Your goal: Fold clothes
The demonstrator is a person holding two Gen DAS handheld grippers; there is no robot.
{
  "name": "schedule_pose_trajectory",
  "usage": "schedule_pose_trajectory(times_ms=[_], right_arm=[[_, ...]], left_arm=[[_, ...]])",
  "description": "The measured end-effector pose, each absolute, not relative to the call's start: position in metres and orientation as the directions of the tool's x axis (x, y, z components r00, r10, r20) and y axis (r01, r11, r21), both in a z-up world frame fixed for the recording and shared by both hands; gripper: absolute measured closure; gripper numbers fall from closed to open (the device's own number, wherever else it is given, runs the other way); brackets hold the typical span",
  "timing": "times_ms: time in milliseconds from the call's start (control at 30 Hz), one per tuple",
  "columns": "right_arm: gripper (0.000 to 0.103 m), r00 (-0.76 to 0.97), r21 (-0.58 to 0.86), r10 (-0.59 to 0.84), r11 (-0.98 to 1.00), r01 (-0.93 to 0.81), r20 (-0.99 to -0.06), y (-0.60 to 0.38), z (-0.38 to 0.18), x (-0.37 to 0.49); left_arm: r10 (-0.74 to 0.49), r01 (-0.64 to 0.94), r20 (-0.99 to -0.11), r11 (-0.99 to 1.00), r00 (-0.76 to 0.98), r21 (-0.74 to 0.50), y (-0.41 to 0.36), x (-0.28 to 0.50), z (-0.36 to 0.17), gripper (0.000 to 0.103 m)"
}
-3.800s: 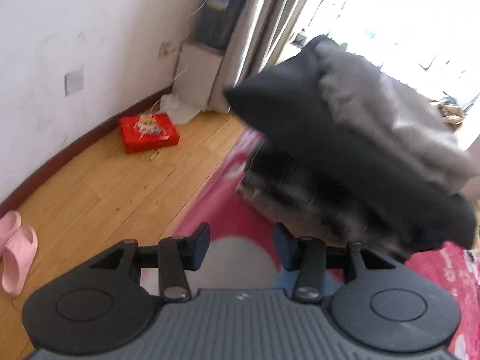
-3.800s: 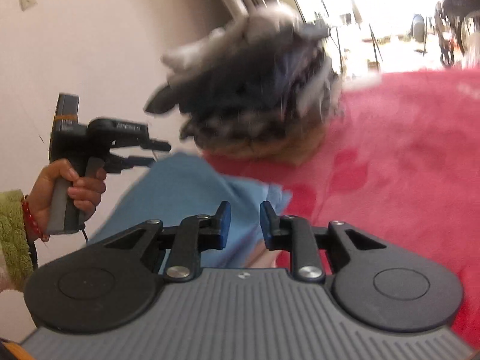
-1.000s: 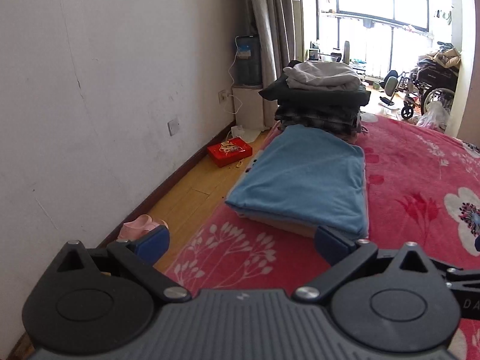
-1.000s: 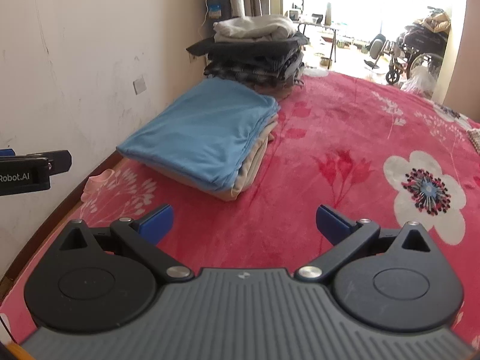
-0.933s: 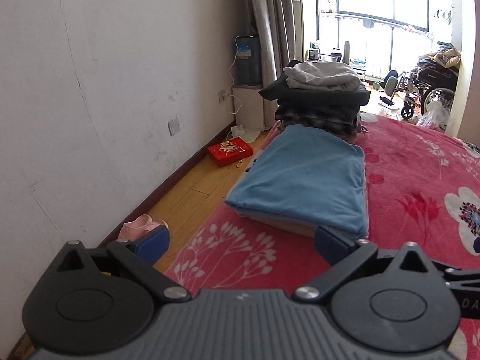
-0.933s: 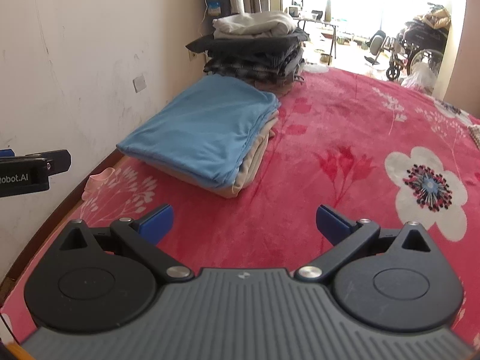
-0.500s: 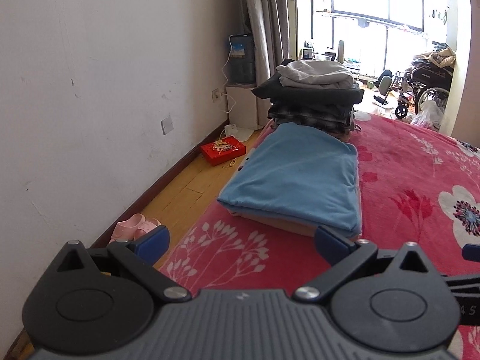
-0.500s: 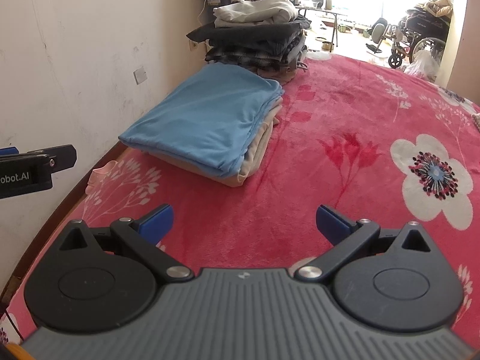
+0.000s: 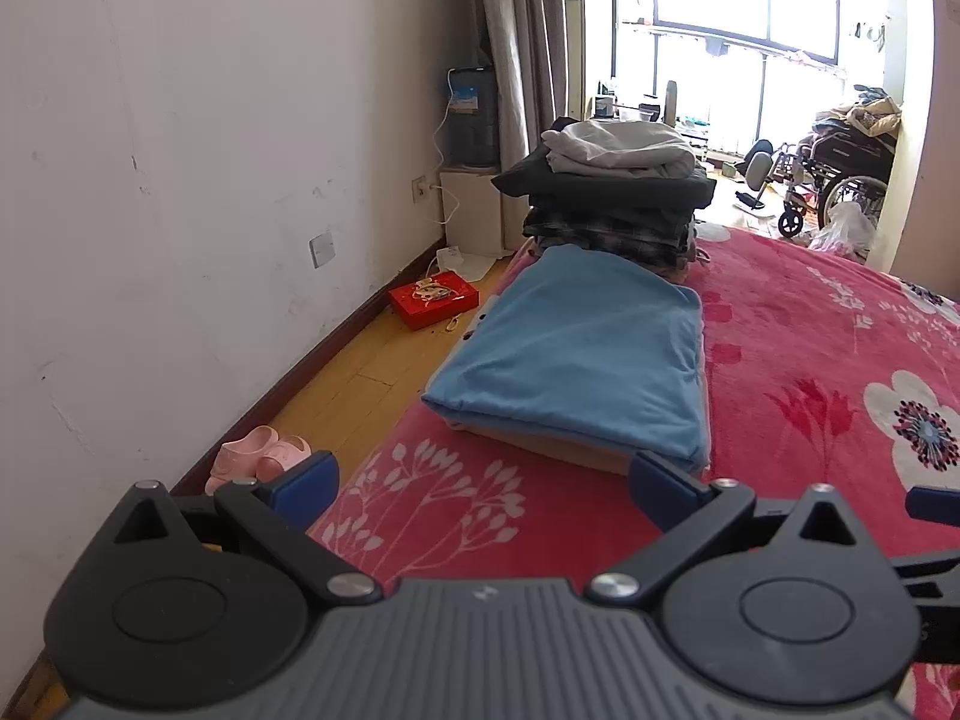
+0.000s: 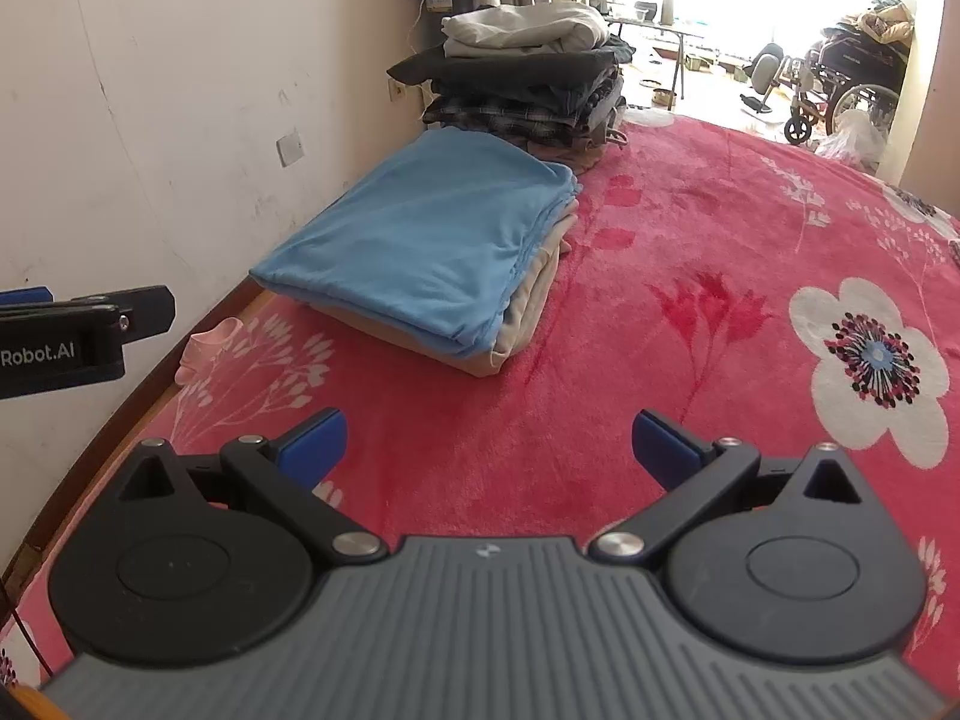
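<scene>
A folded blue garment [image 9: 576, 360] [image 10: 432, 240] lies flat on a folded beige one at the bed's left edge. Behind it stands a tall stack of folded clothes [image 9: 612, 198] [image 10: 528, 72], dark and plaid with a light grey piece on top. My left gripper [image 9: 480, 483] hovers open over the red blanket, short of the blue garment, with nothing between its fingers. My right gripper [image 10: 489, 438] is open too and empty, above the blanket to the right of the pile. The left gripper's side [image 10: 84, 339] shows at the left edge of the right wrist view.
A red floral blanket [image 9: 810, 360] [image 10: 720, 252] covers the bed. A white wall [image 9: 180, 180] runs along the left, with a strip of wooden floor holding pink slippers [image 9: 258, 459] and a red box [image 9: 433, 299]. A wheelchair [image 9: 834, 180] stands by the window at the back.
Both grippers have drawn back from the far stack and stand wide open. Over the last second they shifted slightly, so the clothes sit a little further off.
</scene>
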State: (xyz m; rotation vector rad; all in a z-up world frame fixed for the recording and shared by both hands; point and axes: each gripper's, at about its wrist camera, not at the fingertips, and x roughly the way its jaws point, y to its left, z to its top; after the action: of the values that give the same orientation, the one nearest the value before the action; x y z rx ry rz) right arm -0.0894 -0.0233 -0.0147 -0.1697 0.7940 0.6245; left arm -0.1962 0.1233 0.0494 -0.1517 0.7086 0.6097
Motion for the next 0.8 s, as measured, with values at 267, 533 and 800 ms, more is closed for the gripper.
schedule_pose_trajectory(times_ms=[267,533,800], right_arm=[[0.001,0.527,0.081,0.447,0.812,-0.578,-0.723,-0.0224,-0.0173,-0.0896],[0.001,0.524,0.077,0.437,0.816,-0.573,-0.731,-0.0220,-0.0182,-0.0901],[0.001,0.524,0.071,0.435,0.814,-0.576,-0.732,-0.0197,-0.0177,-0.0918]], left_arm=[[0.466,-0.571,-0.661,0.818,0.588,0.068,0.1211,-0.1967,0.0447,0.000],[0.466,-0.574,-0.665,0.816,0.583,0.069,0.1192,-0.1972,0.0413,0.000],[0.471,-0.580,-0.666,0.812,0.578,0.070,0.1194,-0.1979,0.0393,0.000]])
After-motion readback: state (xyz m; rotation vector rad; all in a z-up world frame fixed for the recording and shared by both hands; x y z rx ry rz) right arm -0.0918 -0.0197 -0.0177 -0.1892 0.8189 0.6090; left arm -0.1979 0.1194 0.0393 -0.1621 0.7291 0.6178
